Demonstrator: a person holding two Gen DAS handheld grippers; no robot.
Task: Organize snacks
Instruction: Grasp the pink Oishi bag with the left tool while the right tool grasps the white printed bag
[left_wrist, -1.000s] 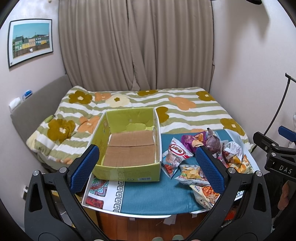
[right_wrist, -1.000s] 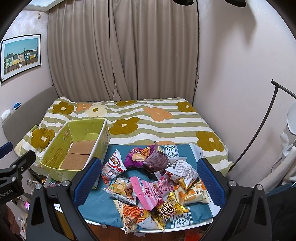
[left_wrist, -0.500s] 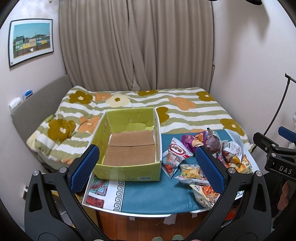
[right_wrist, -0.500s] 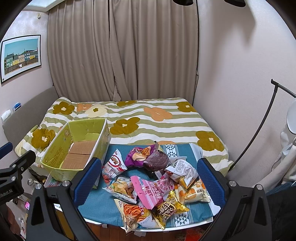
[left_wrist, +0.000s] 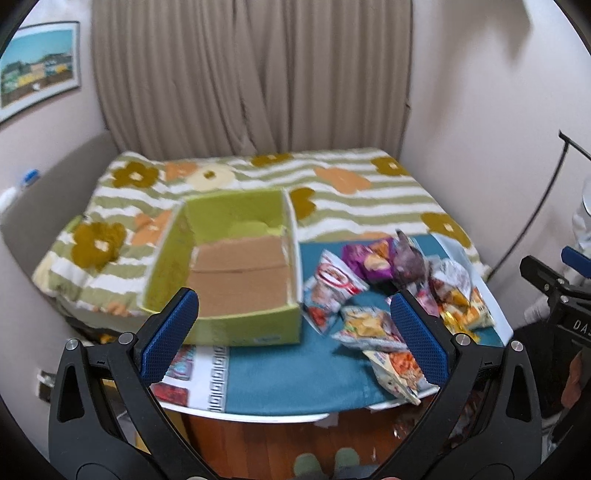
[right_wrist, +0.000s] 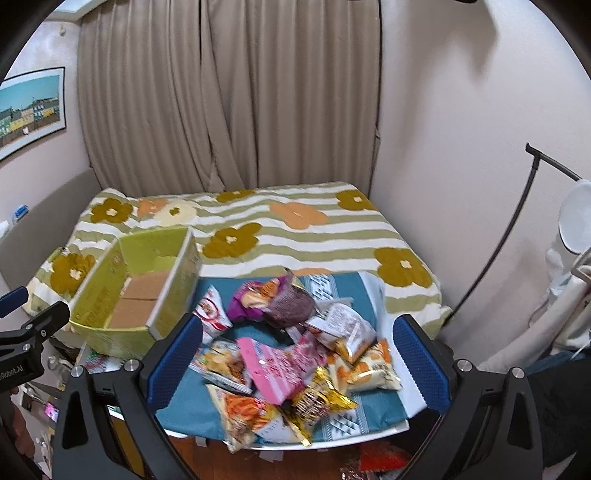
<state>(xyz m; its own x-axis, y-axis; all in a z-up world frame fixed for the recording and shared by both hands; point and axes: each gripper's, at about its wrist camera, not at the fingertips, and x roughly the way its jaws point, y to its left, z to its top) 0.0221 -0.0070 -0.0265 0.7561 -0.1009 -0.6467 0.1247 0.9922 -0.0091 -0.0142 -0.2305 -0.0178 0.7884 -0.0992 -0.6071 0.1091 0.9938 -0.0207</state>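
Left wrist view: left gripper (left_wrist: 293, 338) gapes empty, green box (left_wrist: 236, 325) at twelve, snack bags (left_wrist: 373, 325) at two; right gripper (right_wrist: 299, 365) likewise spread wide above them.

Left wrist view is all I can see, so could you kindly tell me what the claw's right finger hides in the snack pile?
Observer: A pink packet lies in the middle of the pile, overlapping its neighbours.
Operator: Thank you. Is there anything at the pile's near edge?
Observer: A gold packet lies there, just in front of the pink one.
Operator: And how is the right claw?
Observer: The right claw is open and empty, aimed at the pile.
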